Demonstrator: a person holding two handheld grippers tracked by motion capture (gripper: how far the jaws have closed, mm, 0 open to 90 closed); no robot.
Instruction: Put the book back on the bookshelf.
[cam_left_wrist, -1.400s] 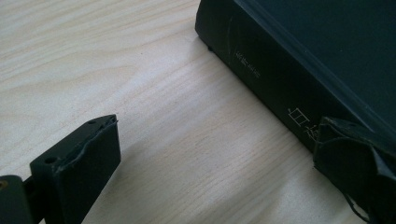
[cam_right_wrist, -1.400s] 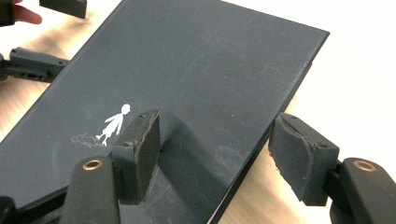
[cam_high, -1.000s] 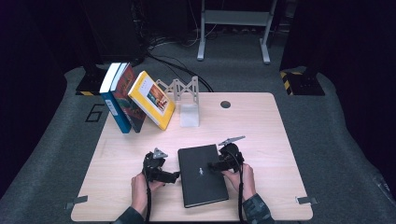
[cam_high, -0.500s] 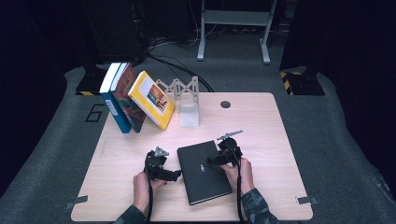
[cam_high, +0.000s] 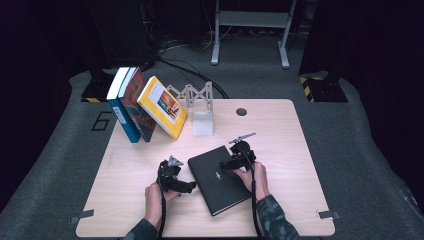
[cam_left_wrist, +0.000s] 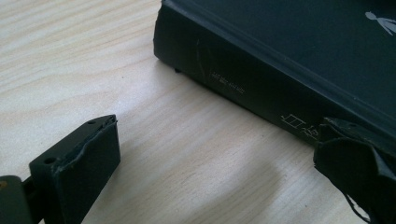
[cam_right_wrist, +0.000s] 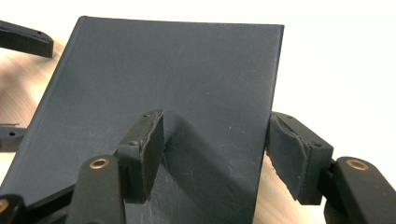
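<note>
A black book (cam_high: 217, 182) lies flat on the wooden table (cam_high: 280, 150), slightly askew. In the left gripper view my left gripper (cam_left_wrist: 219, 154) is open beside the book's spine (cam_left_wrist: 261, 88), its right jaw close against the spine low down and its left jaw out over bare wood. From above, the left gripper (cam_high: 186, 186) sits at the book's left edge. My right gripper (cam_high: 231, 164) is at the book's far right part. In the right gripper view it (cam_right_wrist: 217, 144) is open: one jaw is over the cover (cam_right_wrist: 187, 70), the other beyond the book's long edge.
Several books lean at the back left, among them a blue one (cam_high: 122, 107) and a yellow one (cam_high: 162, 106). A white metal book rack (cam_high: 199, 107) stands behind the black book. A cable hole (cam_high: 241, 111) is at the table's far side.
My right gripper has moved a little toward the far side of the table over the book. The black book has turned slightly, its far end swinging left. The left gripper has stayed put.
</note>
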